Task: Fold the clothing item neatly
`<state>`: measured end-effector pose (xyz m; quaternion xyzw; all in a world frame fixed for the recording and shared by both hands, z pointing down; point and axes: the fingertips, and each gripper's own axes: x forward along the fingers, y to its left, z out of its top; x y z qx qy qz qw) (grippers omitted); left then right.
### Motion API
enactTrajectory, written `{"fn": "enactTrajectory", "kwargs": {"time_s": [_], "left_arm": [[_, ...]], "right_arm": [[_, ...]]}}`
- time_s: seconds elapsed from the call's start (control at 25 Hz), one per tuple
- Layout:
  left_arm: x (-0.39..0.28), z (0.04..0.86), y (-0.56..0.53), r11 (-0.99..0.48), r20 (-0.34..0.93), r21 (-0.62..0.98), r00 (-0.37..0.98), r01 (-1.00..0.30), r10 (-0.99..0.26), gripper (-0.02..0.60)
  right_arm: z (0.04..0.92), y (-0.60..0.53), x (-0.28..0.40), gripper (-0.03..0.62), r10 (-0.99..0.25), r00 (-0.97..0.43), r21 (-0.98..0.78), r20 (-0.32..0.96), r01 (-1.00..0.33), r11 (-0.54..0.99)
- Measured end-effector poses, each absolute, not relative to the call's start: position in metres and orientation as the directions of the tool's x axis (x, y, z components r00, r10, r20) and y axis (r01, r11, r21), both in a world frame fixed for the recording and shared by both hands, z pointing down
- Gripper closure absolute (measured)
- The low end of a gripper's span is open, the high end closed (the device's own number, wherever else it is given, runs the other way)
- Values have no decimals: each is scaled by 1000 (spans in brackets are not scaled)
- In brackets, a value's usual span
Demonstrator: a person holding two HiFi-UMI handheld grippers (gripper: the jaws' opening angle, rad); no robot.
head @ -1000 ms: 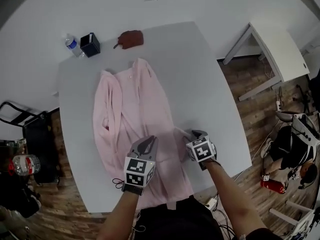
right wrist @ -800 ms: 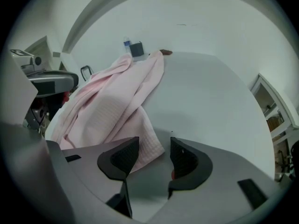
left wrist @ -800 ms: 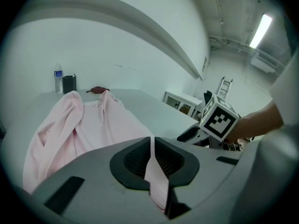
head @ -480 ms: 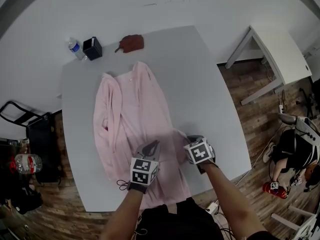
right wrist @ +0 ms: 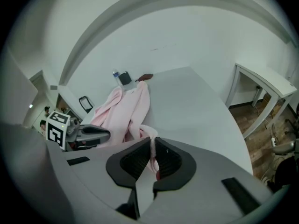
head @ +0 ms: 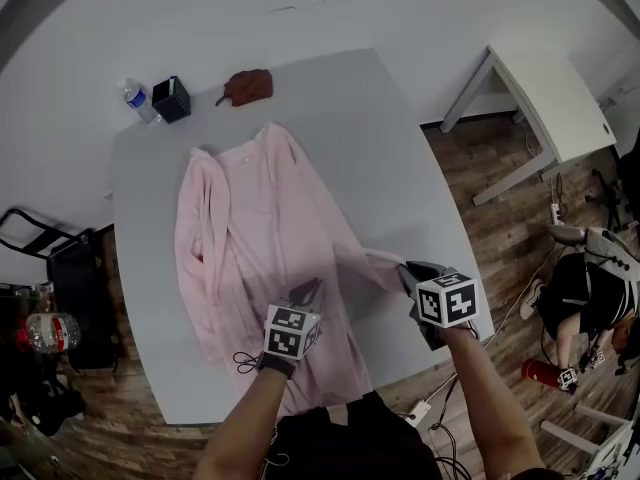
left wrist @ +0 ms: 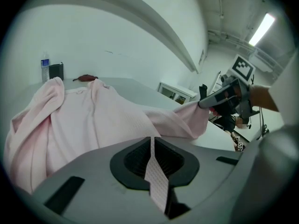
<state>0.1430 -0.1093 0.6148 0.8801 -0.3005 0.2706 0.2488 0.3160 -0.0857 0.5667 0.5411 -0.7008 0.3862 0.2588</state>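
Observation:
A pink shirt (head: 260, 208) lies lengthwise on the grey table (head: 400, 148), collar at the far end. My left gripper (head: 308, 291) is shut on a fold of the shirt near its lower hem; a strip of pink cloth (left wrist: 154, 171) shows between the jaws of the left gripper (left wrist: 152, 141). My right gripper (head: 410, 271) has just closed on the end of the sleeve (head: 375, 261) and holds it raised, stretched out to the right. In the right gripper view the pink cloth (right wrist: 152, 155) is pinched in the jaws of the right gripper (right wrist: 153, 146).
At the table's far left corner stand a water bottle (head: 134, 96) and a black holder (head: 171, 98), with a reddish-brown pouch (head: 249, 85) beside them. A second white table (head: 555, 98) is to the right, a seated person (head: 590, 288) beyond, and a black cart (head: 60, 268) on the left.
The right gripper has shut on the sleeve, risen and moved right, drawing the sleeve out. The left gripper has sunk a little toward the table, still gripping the shirt.

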Motion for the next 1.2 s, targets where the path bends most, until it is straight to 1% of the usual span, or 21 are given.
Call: {"fn": "enactTrajectory", "kwargs": {"time_s": [0.08, 0.16, 0.2, 0.28, 0.32, 0.36, 0.44, 0.52, 0.56, 0.6, 0.68, 0.76, 0.84, 0.92, 0.96, 1.08, 1.2], "left_arm": [[148, 616, -107, -701, 622, 284, 682, -654, -384, 553], [152, 620, -104, -696, 618, 303, 691, -651, -376, 553], [154, 623, -102, -692, 618, 313, 692, -651, -372, 552], [157, 630, -101, -684, 626, 323, 690, -654, -365, 553], [159, 633, -101, -681, 631, 324, 686, -657, -362, 552], [160, 635, -102, -679, 635, 323, 683, -659, -361, 552], [163, 634, -101, -681, 637, 320, 682, -659, -360, 552], [165, 631, -101, -693, 630, 309, 686, -651, -363, 553], [165, 630, -101, -700, 628, 301, 687, -647, -366, 553], [164, 630, -101, -706, 627, 292, 686, -645, -368, 552], [163, 629, -100, -714, 630, 277, 683, -643, -371, 553], [163, 627, -99, -719, 631, 267, 680, -641, -372, 552], [162, 624, -98, -725, 631, 256, 679, -639, -376, 552], [163, 621, -95, -729, 628, 250, 680, -637, -379, 554], [164, 619, -93, -731, 626, 250, 682, -635, -379, 552], [167, 613, -85, -736, 621, 250, 687, -629, -377, 553], [163, 611, -77, -739, 621, 244, 686, -628, -378, 552]], "right_arm": [[552, -82, 331, 556, -569, -303, -326, 765, -943, 63], [538, -83, 344, 556, -587, -367, -472, 721, -881, -29], [533, -84, 348, 556, -596, -413, -566, 689, -820, -86], [533, -84, 354, 555, -608, -508, -740, 610, -639, -209], [540, -83, 356, 554, -610, -535, -785, 585, -562, -259], [551, -79, 360, 554, -609, -540, -797, 582, -527, -295], [575, -72, 368, 554, -607, -510, -775, 609, -544, -321], [594, -68, 377, 554, -611, -450, -716, 652, -629, -302], [602, -68, 384, 554, -609, -400, -655, 685, -703, -276], [608, -68, 392, 539, -607, -336, -570, 720, -785, -241], [611, -65, 408, 436, -618, -201, -355, 760, -925, -136], [603, -57, 408, 414, -640, -121, -123, 759, -992, 43], [599, -43, 385, 411, -634, -143, 49, 760, -960, 275], [611, -25, 359, 410, -578, -191, 131, 793, -874, 468], [620, -16, 351, 407, -545, -201, 153, 814, -832, 534], [644, -2, 344, 396, -479, -177, 216, 860, -723, 656], [658, -3, 342, 396, -451, -157, 245, 878, -663, 708]]}}
